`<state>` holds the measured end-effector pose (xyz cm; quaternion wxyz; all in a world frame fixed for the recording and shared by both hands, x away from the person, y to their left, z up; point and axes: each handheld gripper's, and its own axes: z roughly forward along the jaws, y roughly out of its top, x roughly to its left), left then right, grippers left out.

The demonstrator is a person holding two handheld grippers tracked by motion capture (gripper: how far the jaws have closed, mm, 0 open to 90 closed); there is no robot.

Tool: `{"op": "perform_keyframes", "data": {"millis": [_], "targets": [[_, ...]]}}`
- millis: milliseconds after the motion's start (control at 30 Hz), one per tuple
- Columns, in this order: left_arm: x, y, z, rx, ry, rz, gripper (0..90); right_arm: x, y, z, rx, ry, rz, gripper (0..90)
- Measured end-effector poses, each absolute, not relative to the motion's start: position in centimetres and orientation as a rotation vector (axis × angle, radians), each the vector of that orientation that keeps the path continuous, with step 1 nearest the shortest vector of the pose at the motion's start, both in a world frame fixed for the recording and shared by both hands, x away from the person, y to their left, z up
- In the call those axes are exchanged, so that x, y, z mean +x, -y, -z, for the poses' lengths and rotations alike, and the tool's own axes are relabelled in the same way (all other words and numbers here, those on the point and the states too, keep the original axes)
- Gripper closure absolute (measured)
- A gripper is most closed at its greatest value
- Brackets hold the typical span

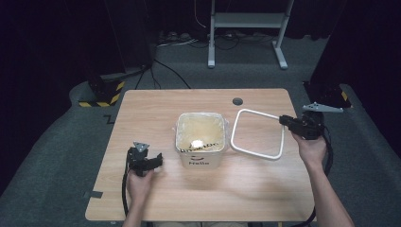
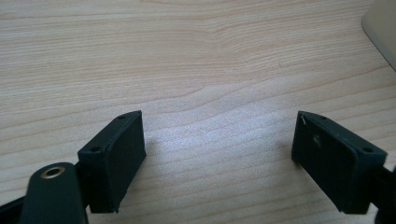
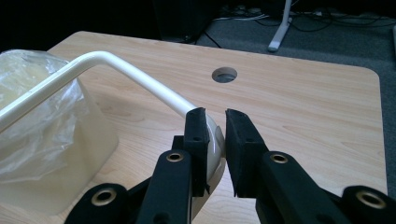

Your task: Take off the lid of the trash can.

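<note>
A white square bin (image 1: 200, 142) lined with a clear plastic bag stands at the middle of the wooden table (image 1: 156, 109). A small white lump (image 1: 196, 142) lies inside it. To its right a white square ring (image 1: 257, 152) hangs tilted over the table, with my right gripper (image 1: 283, 120) shut on its far right corner. In the right gripper view the ring (image 3: 116, 63) runs from between the jaws of my right gripper (image 3: 215, 119) toward the bagged bin (image 3: 46, 140). My left gripper (image 1: 158, 160) rests left of the bin. It stands open (image 2: 219, 126) over bare wood.
A round cable hole (image 1: 237, 101) sits in the table behind the ring, also seen as the hole (image 3: 224, 74) ahead of the right jaws. A corner of the bin (image 2: 380, 23) shows at the upper right of the left gripper view. A desk frame (image 1: 246, 28) stands on the floor beyond.
</note>
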<state>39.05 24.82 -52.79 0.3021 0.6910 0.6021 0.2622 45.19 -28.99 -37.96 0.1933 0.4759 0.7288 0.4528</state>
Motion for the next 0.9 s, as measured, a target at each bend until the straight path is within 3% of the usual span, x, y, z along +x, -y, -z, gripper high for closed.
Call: {"op": "perform_keyframes", "data": {"millis": [900], "targets": [[39.0,-24.8,52.8,1.832,-1.598,-0.696,17.6,44.6,29.2,41.7,1.371,-2.082,-1.23,79.5]]}}
